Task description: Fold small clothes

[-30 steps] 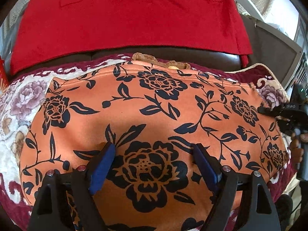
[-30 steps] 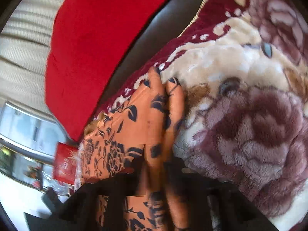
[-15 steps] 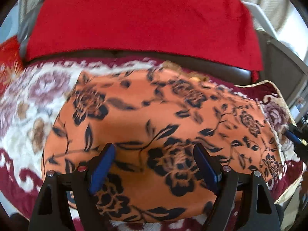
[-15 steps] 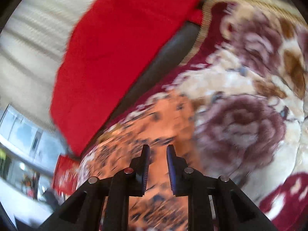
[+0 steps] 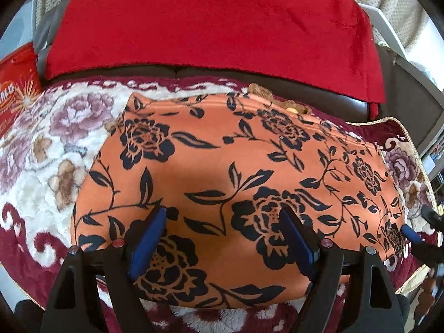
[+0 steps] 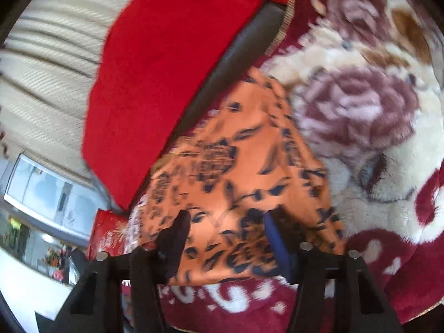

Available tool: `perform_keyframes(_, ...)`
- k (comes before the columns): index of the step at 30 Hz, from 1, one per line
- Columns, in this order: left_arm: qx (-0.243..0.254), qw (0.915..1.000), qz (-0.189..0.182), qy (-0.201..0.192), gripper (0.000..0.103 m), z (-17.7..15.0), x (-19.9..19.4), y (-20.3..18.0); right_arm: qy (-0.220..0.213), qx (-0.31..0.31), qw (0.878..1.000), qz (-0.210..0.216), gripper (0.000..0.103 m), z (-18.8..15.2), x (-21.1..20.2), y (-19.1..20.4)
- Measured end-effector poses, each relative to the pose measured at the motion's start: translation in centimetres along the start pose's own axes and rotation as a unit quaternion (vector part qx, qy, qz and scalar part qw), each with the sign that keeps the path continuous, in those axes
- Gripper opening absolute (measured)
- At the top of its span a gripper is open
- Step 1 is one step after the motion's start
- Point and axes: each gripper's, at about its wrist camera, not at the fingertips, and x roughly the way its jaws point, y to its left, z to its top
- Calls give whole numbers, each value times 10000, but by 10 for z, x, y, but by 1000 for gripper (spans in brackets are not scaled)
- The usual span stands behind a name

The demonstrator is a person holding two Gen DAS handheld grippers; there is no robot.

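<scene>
An orange garment with a black flower print (image 5: 222, 166) lies folded flat on a plush floral blanket (image 5: 55, 144); it also shows in the right wrist view (image 6: 244, 172), blurred. My left gripper (image 5: 222, 216) is open and empty, hovering over the garment's near edge. My right gripper (image 6: 226, 222) is open and empty over the garment's right end; its blue-padded tip (image 5: 410, 234) shows at the right edge of the left wrist view.
A red cloth (image 5: 211, 25) drapes over the dark sofa back (image 5: 327, 97) behind the blanket. A red printed box (image 5: 16, 88) stands at the far left. Cream curtains (image 6: 47, 63) and a window lie beyond.
My right gripper let go of the garment's edge, opened wide and drew back. My left gripper stayed open and shifted right and back, so the whole garment shows.
</scene>
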Motion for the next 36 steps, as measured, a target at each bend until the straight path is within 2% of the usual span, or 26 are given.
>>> perform_keyframes(1, -6, 10000, -3, 28, 83, -1, 2, 0, 3, -65, 9999, 118, 77, -2, -1, 3)
perform_keyframes(2, 25, 10000, 7, 54, 83, -2, 3, 0, 16, -125, 9998, 164, 78, -4, 4, 3)
perform_keyframes(3, 70, 9999, 21, 73, 83, -3, 3, -1, 75, -131, 9999, 19, 78, -5, 11, -3)
perform_keyframes(4, 98, 9999, 16, 70, 83, -3, 2, -1, 178, 37, 9995, -271, 73, -7, 19, -15)
perform_keyframes(5, 112, 9999, -18, 25, 83, -3, -3, 0, 216, 314, 9988, -293, 70, -9, 22, -27)
perform_keyframes(6, 83, 9999, -49, -54, 83, -3, -9, 2, 53, 508, 9986, -103, 70, -11, 15, -32)
perform_keyframes(9, -19, 9996, -105, -253, 83, 1, -21, 5, -327, 263, 9988, -264, 73, -17, -17, -18)
perform_keyframes(13, 0, 9991, -165, -401, 84, 9, -26, -2, -428, 526, 9976, 131, 75, -42, -44, -15)
perform_keyframes(18, 256, 9994, -115, -197, 84, 8, -9, -23, -234, 1245, 9916, 245, 76, -66, -26, -42)
perform_keyframes(21, 458, 9988, 195, 45, 84, 3, 9, -32, -272, 1423, 9888, 360, 76, -62, -15, -53)
perform_keyframes(23, 540, 9980, 327, 46, 84, -1, 13, -34, -302, 1579, 9862, 392, 76, -56, -9, -58)
perform_keyframes(29, 684, 9968, 418, -4, 84, -3, 14, -38, -438, 1717, 9831, 455, 77, -42, -9, -64)
perform_keyframes(32, 505, 9985, 171, -85, 84, -1, 4, -30, -524, 1625, 9844, 434, 76, -37, -11, -57)
perform_keyframes(34, 147, 9993, -183, -291, 84, -1, -17, -12, -504, 1554, 9859, 352, 76, -37, -5, -52)
perform_keyframes(36, -428, 9958, -553, -591, 84, -7, -46, 23, -481, 1550, 9862, 327, 75, -37, -5, -51)
